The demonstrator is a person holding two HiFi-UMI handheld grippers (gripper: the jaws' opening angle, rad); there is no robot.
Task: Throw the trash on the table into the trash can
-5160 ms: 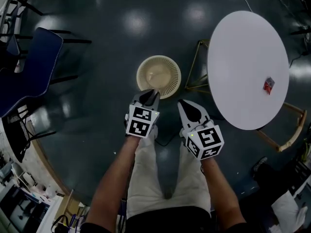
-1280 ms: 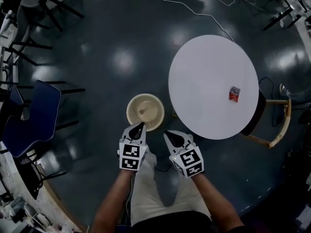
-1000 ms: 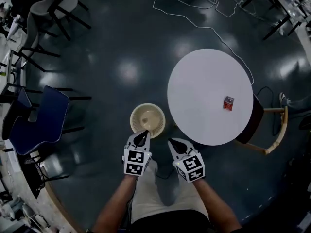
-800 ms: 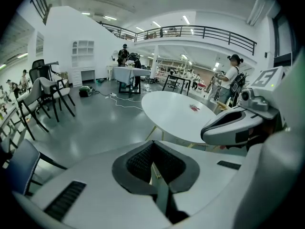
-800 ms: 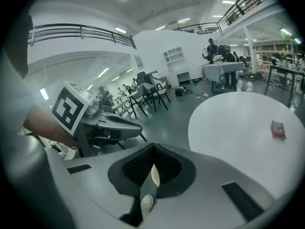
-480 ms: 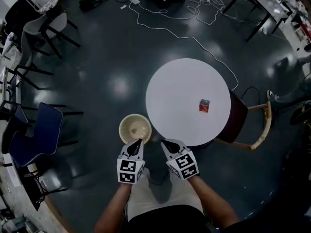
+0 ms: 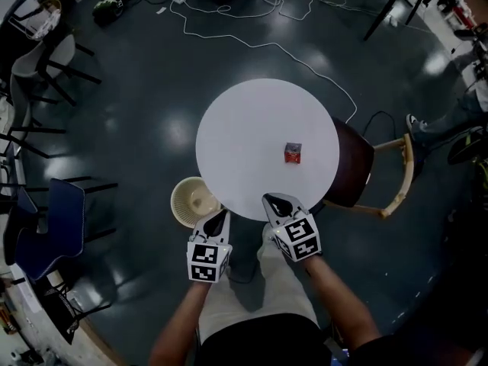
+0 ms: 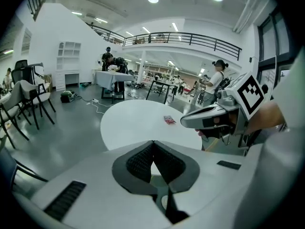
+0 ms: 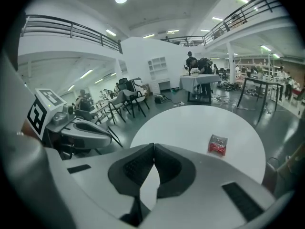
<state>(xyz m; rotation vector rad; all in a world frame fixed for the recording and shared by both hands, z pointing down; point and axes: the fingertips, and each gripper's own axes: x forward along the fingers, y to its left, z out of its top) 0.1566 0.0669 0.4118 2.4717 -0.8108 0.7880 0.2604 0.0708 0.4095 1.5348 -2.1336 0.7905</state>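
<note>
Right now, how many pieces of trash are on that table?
1. A red packet lies on the white table, right of its middle. None seems hidden.

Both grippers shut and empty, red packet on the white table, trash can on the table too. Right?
No. The head view shows the trash can on the floor beside the table. The red packet lies on it; left gripper and right gripper are shut, empty.
</note>
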